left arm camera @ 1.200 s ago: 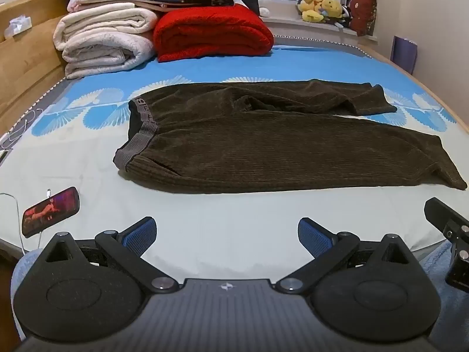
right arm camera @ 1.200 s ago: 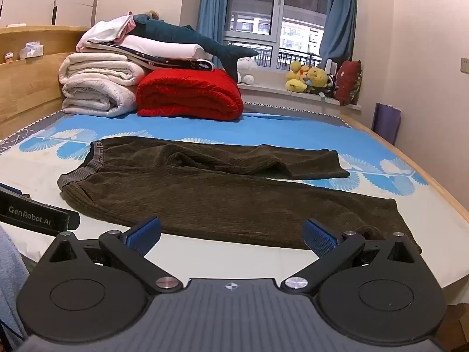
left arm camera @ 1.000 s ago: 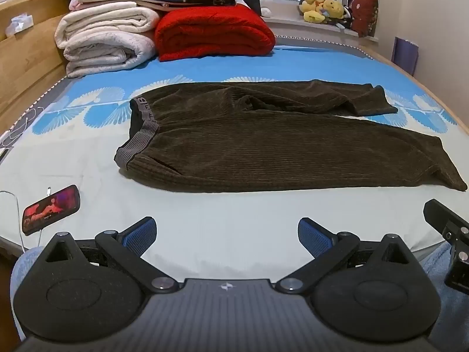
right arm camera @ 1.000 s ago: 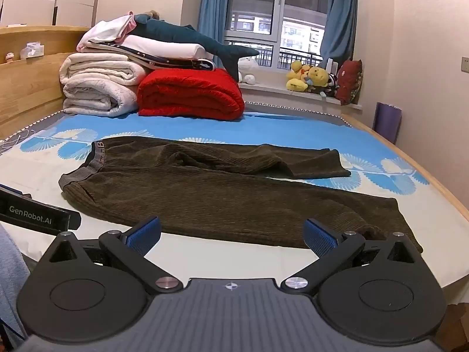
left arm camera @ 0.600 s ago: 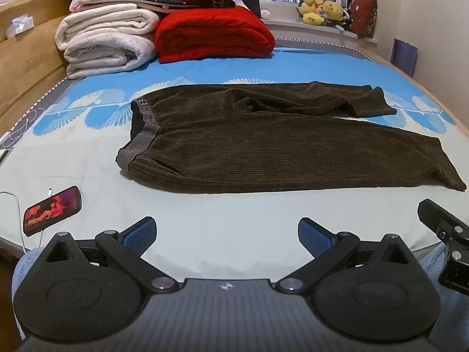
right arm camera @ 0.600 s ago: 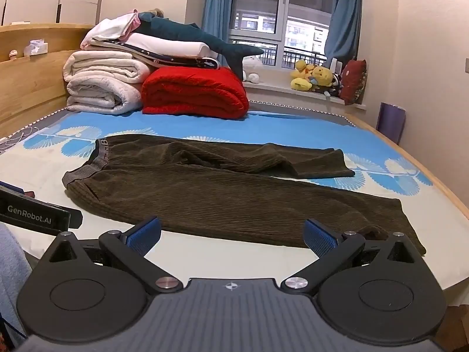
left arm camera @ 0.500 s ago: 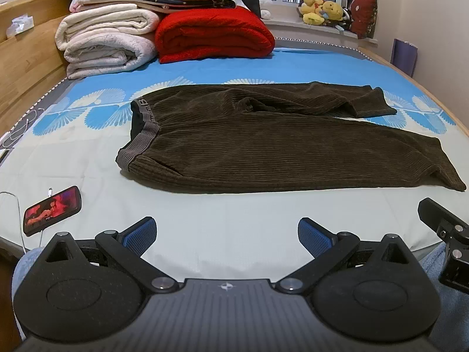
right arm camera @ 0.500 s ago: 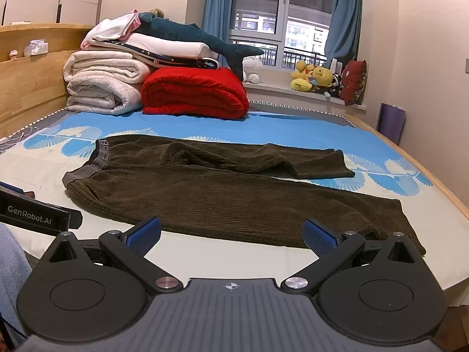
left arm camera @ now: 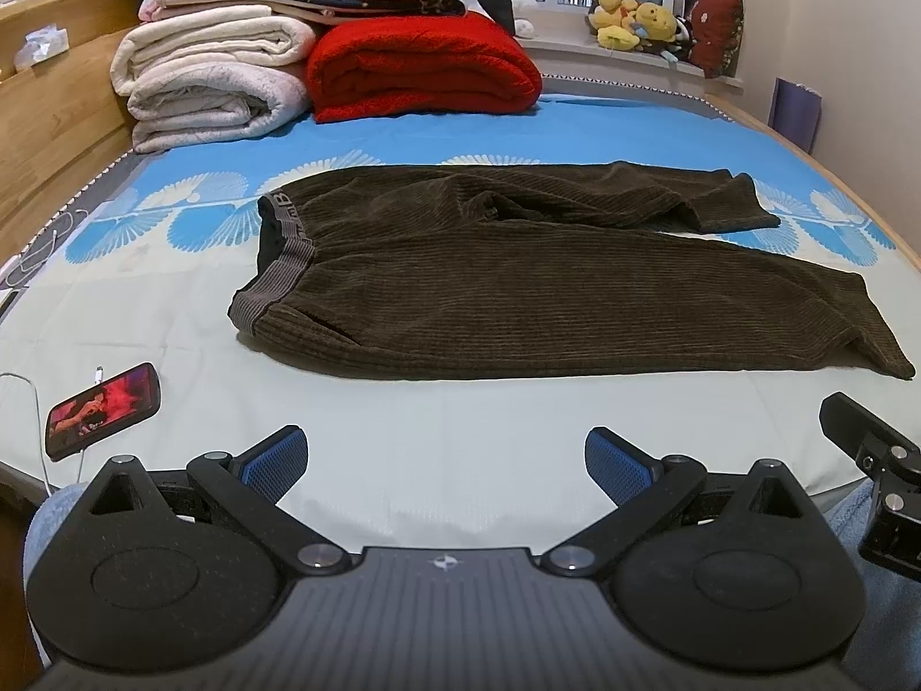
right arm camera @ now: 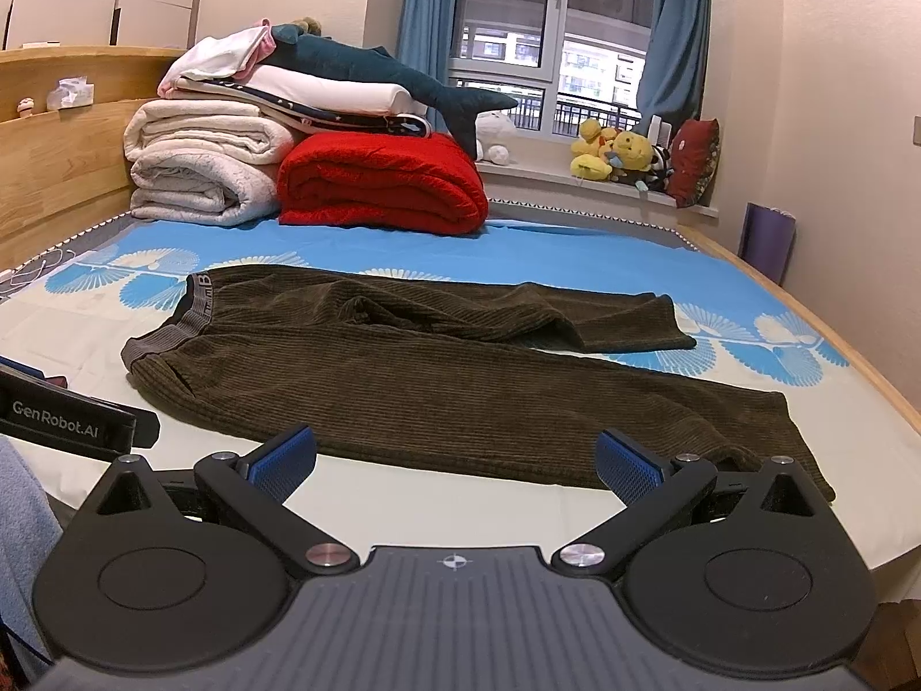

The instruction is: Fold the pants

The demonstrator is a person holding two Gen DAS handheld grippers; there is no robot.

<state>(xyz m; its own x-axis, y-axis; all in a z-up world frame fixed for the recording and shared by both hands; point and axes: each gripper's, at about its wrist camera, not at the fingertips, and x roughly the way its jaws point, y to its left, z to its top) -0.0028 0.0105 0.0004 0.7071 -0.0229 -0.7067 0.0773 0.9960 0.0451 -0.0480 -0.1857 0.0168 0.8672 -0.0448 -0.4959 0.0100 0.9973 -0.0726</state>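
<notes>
Here we are at the bed (left arm camera: 403, 460), and the dark brown corduroy pants (left arm camera: 547, 288) lie flat across the middle of it, waistband to the left, legs running out to the right. The near leg stretches long toward the bed's right edge, the far leg sits behind it, a little rumpled at the crotch, its cuff ending short of the near one. In the right wrist view the same pants (right arm camera: 460, 386) spread out just ahead of the gripper. Left gripper (left arm camera: 446, 458) hangs over the bare pale sheet on the near side of the pants, fingers spread wide, blue pads (left arm camera: 273, 460) clear of the cloth, nothing between them. Right gripper (right arm camera: 455, 458) is wide apart too and empty, and it's low at the near hem of the pants, its right finger in front of the near leg's cuff; whether it touches the fabric I can't tell. Left of the pants, near the bed's front edge, a phone (left arm camera: 103, 409) lies with its screen lit and a white cable at its end. Beyond the pants, at the far left of the bed, a stack of folded white blankets (left arm camera: 213, 80) sits beside a folded red blanket (left arm camera: 420, 69), with a plush shark (right arm camera: 391, 80) draped on top.
</notes>
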